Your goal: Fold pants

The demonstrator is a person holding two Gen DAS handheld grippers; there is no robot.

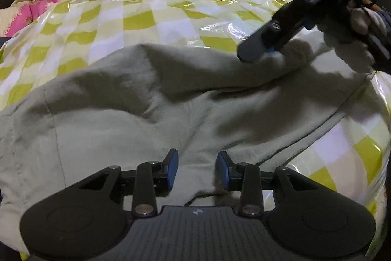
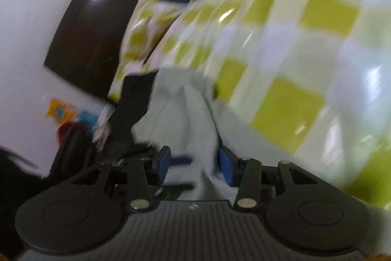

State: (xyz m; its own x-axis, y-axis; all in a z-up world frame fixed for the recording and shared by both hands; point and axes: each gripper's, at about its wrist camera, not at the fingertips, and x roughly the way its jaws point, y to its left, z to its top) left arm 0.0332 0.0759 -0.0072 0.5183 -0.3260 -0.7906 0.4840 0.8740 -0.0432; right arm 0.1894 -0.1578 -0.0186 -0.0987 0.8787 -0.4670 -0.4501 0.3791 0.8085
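The pale grey-green pants (image 1: pixel 151 114) lie rumpled across the green-and-white checked plastic sheet (image 1: pixel 136 18) on the bed. Left tongs (image 1: pixel 197 169) hang low over the cloth, jaws apart, nothing pinched between the blue pads (image 1: pixel 172 169). Right tongs (image 2: pixel 194 164) are parted too, a fold of the pants (image 2: pixel 180 111) lying loose between the jaws. From the left they (image 1: pixel 259 50) hover over the far edge, a gloved hand (image 1: pixel 352 40) behind them.
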